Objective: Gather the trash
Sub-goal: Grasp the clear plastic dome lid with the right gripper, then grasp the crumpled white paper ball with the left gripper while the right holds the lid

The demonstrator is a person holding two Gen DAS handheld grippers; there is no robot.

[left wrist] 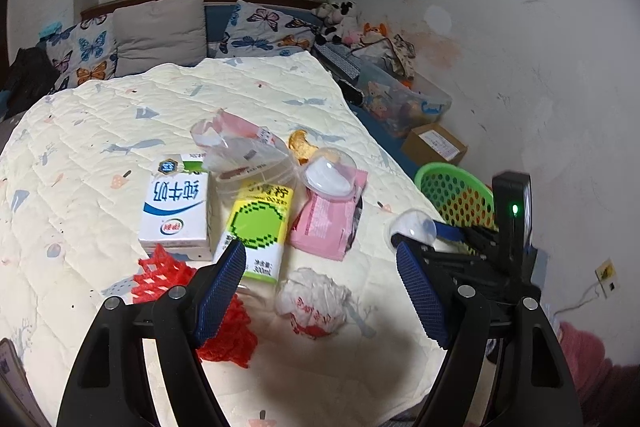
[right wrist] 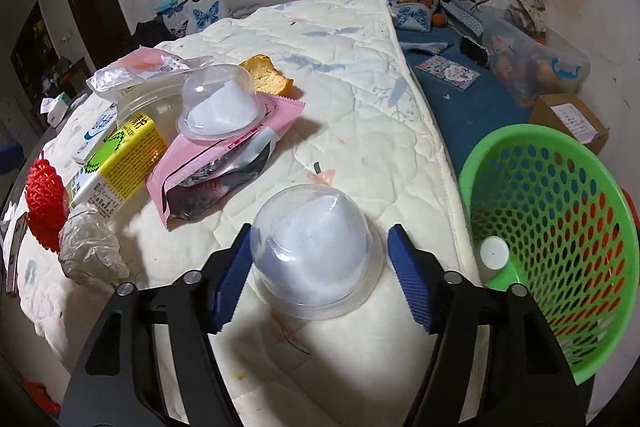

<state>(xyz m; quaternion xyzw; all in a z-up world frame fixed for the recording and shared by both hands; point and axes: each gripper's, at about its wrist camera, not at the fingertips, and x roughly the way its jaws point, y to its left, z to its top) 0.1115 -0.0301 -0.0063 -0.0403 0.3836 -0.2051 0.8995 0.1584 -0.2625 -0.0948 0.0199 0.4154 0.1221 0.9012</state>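
Trash lies on a cream quilt point(left wrist: 120, 115). My right gripper point(right wrist: 320, 267) is open, its fingers on either side of a clear dome cup point(right wrist: 316, 251) that rests on the quilt; it also shows in the left wrist view point(left wrist: 412, 227). My left gripper point(left wrist: 320, 279) is open and empty above a crumpled white wrapper point(left wrist: 312, 301), with red foam netting point(left wrist: 224, 327) by its left finger. A white milk carton point(left wrist: 176, 207), a yellow-green carton point(left wrist: 260, 223), a pink pouch point(left wrist: 324, 223) and a second dome cup point(left wrist: 330, 173) lie beyond. A green basket point(right wrist: 552, 227) stands to the right.
A white cap point(right wrist: 494, 253) lies in the basket. A bread piece point(right wrist: 266, 75) and clear plastic packaging point(left wrist: 236, 147) lie farther back. Pillows point(left wrist: 160, 35), plush toys point(left wrist: 344, 23), a plastic bin point(left wrist: 404, 99) and a cardboard box point(left wrist: 434, 145) stand by the wall.
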